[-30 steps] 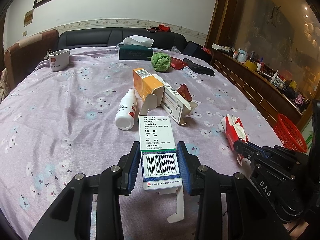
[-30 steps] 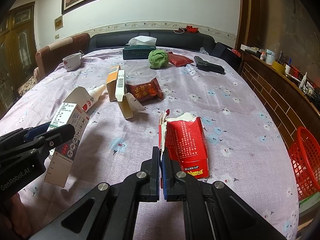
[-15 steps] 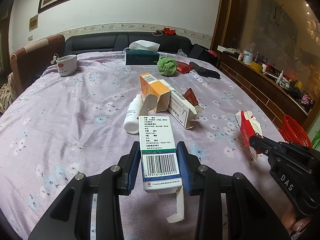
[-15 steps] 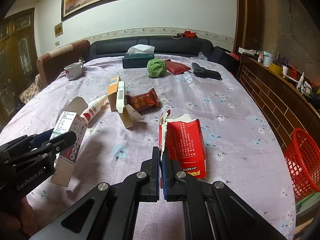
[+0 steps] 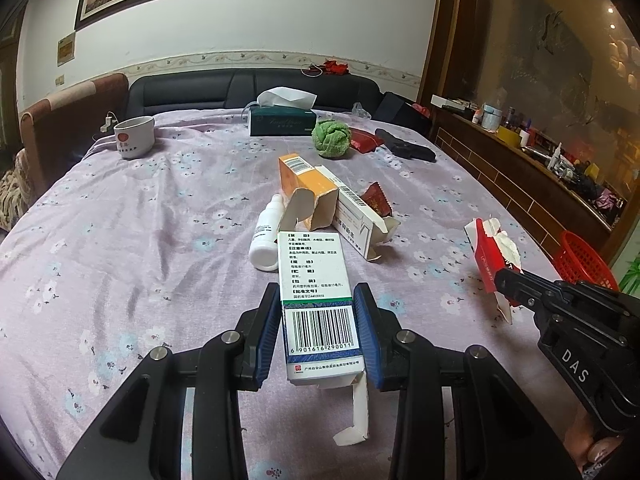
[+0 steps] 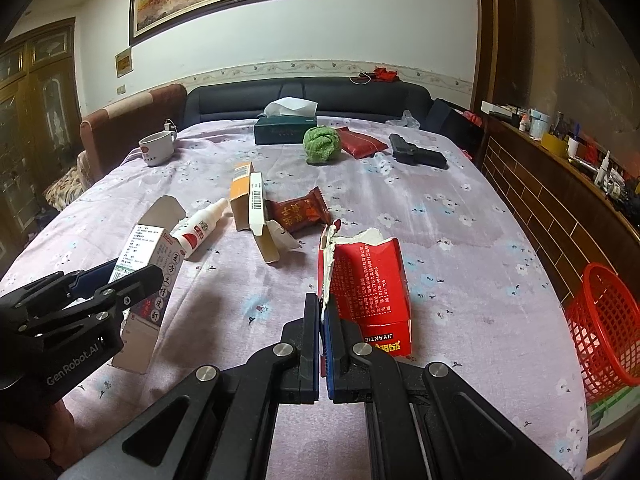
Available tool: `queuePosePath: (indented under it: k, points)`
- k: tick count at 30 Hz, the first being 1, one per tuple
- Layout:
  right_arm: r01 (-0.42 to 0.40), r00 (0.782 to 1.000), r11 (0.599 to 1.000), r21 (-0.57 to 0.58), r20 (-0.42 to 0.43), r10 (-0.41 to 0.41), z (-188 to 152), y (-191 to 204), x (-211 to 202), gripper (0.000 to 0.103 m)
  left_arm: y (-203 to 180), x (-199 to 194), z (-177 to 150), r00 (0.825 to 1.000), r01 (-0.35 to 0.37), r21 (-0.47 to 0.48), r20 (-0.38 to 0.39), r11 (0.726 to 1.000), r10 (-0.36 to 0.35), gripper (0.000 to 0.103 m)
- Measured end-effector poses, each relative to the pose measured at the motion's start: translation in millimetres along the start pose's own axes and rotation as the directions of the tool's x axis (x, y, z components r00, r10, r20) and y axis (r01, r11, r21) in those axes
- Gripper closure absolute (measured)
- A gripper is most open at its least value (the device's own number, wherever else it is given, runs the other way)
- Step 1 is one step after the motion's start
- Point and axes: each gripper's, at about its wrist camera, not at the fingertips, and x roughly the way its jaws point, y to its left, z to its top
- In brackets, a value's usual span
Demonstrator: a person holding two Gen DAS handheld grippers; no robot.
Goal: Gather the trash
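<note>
A red mesh basket [image 6: 604, 328] stands off the right edge of the table [image 5: 120, 240]; what it holds cannot be told. A dark green tissue box [image 5: 280, 122] at the far end has a white tissue sticking out of its top, and a white mug [image 5: 134, 136] sits at the far left, its inside hidden.

The trash is cardboard and wrappers. A white medicine box [image 5: 318, 300] with a barcode and green band has both end flaps hanging open. A torn red carton [image 6: 370, 288] shows ragged white edges at its ripped top. In the middle of the table lie an open orange box [image 5: 306, 188], an open white box [image 5: 356, 220] just beside it, a white spray bottle [image 5: 266, 238] on its side, and a brown snack wrapper [image 6: 298, 210].

The left gripper [image 5: 318, 332] has its jaws set narrow, blue pads pressed on both sides of the white medicine box, which is lifted above the cloth. The right gripper [image 6: 322, 336] has its jaws closed tight, pinching the torn side edge of the red carton and holding it up over the table.
</note>
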Motion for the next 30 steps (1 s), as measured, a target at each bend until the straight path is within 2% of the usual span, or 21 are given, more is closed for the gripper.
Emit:
queuePosePath:
  k: [30]
  points:
    - [0.012, 1.000, 1.000, 0.000, 0.007, -0.012, -0.9, -1.3, -0.3, 0.101, -3.9, -3.5, 2.3, 1.000, 0.002, 0.010, -0.002, 1.000, -0.002, 0.068]
